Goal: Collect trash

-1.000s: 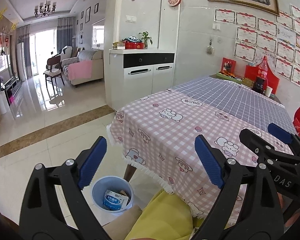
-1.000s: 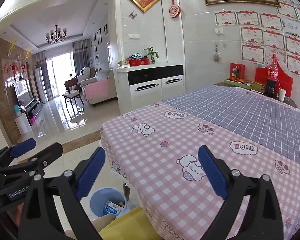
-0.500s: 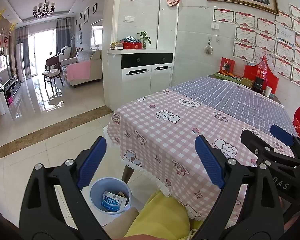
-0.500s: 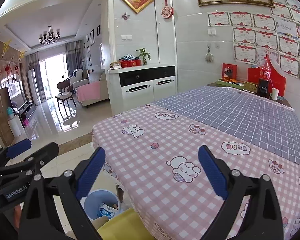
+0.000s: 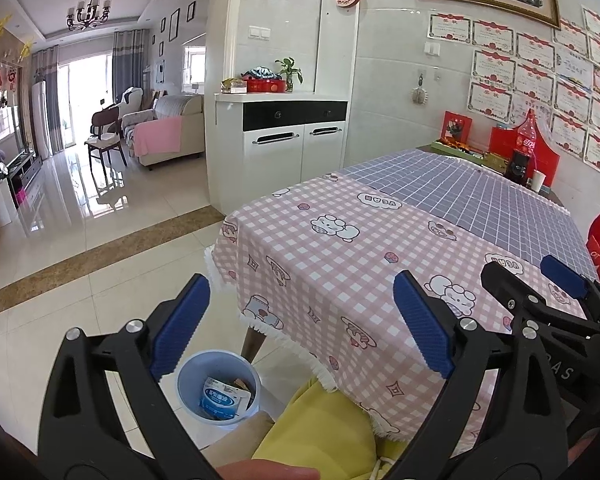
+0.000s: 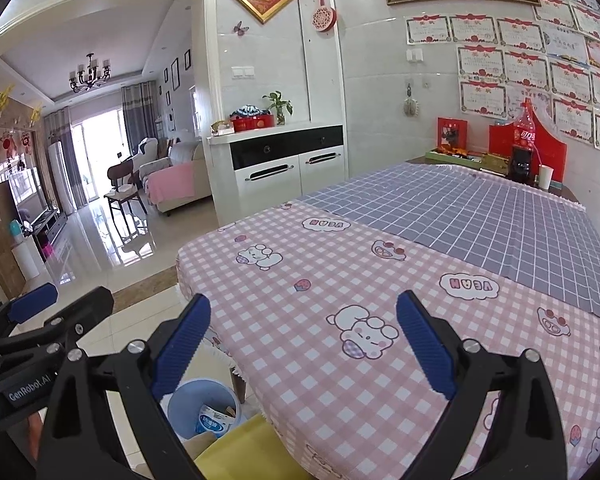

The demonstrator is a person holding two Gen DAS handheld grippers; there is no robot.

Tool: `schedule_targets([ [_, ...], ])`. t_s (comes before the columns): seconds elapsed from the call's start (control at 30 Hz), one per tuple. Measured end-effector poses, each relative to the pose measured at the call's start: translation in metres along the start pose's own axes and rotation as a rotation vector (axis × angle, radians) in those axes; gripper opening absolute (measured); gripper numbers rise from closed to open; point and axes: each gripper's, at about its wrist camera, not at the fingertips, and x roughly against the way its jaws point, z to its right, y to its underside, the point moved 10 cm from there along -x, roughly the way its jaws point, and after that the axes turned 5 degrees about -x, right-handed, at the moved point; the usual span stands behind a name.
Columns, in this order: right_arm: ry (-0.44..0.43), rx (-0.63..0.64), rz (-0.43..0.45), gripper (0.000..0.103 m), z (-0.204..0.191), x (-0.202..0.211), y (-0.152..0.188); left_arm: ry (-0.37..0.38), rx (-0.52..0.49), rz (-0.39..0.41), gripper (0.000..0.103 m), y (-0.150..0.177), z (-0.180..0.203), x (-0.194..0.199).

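We hold both tools above the near corner of the counter (image 6: pixel 340 280), which is draped in a pink checked cloth with cartoon animals; a grey-blue grid cloth (image 6: pixel 480 216) covers its far half. The left tool (image 5: pixel 300 328) has its blue pads wide apart with nothing between them. The right tool (image 6: pixel 304 336) is likewise spread and empty.

The trash sits in a pale blue bin (image 5: pixel 184 384) on the tiled floor by the counter's corner leg: a blue-and-white packet (image 5: pixel 220 398) and brown scraps inside. The left tool's left finger partly overlaps the bin's rim in its own view. A yellow garment (image 5: pixel 320 428) lies just beside the bin, under the cloth's fringe.

At the counter's far end, by the wall: a red cola bottle (image 6: pixel 524 132), a white cup (image 6: pixel 545 177), red cards. A white cabinet (image 6: pixel 284 168) stands beyond the counter.
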Motion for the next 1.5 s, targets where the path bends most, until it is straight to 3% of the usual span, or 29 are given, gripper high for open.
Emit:
schedule_targets([
  [1.5,0.017,0.045,0.014,0.092,-0.015,0.014,0.002,0.004,0.054,0.003,0.092,0.005,-0.015,0.004],
])
